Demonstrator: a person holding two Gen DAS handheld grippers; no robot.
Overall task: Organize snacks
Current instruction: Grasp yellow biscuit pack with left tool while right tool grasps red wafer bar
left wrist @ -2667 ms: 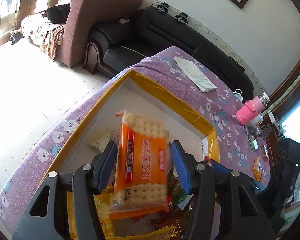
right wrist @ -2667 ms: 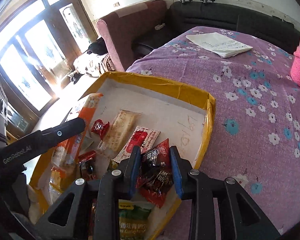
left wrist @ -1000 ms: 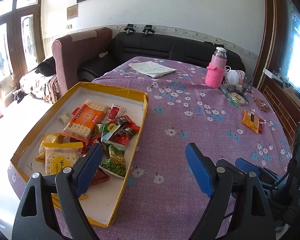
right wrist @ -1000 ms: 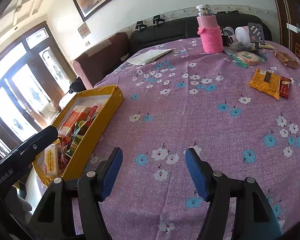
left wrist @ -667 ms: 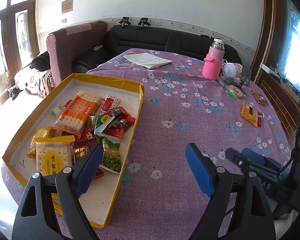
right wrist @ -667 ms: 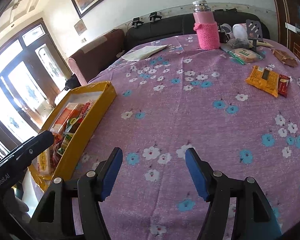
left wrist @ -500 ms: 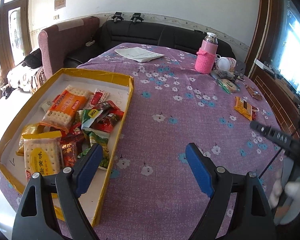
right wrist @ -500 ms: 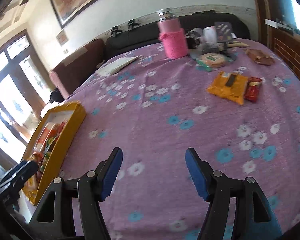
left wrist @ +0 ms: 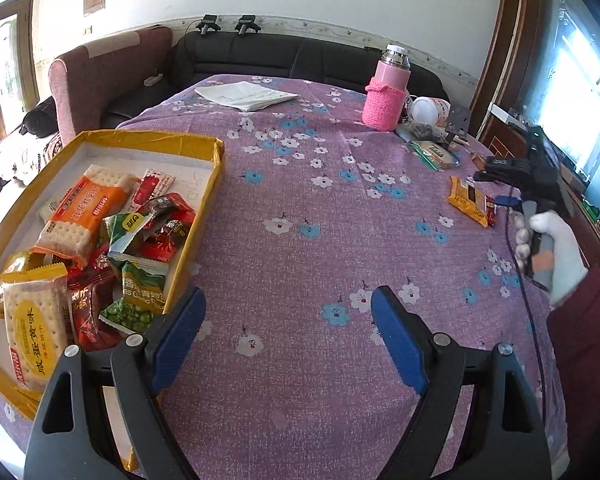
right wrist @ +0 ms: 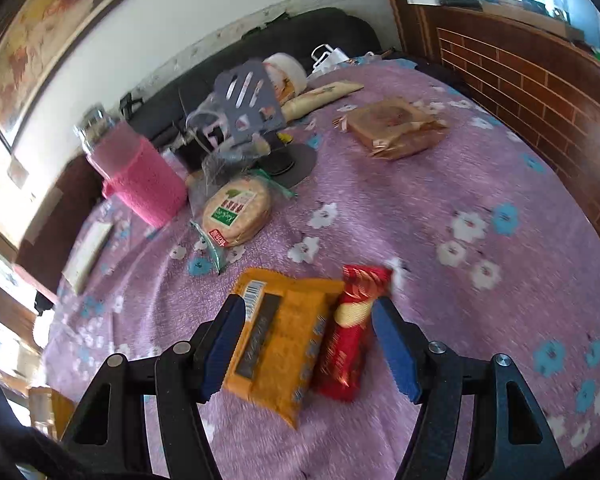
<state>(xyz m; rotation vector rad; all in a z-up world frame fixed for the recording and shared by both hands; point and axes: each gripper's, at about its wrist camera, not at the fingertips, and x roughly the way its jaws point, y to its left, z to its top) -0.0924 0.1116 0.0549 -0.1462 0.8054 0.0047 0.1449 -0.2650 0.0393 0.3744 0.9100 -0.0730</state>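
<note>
Now reaching for the next snacks on the counter.
Right claw, apart, straddles orange packet and red packet; next, close. Left claw apart, empty, beside yellow tray.

Right gripper open over purple flowered cloth, orange packet and red packet side by side between the pads, untouched. Beyond: round cracker pack, pink bottle, brown packet. Frame motion-blurred
</note>
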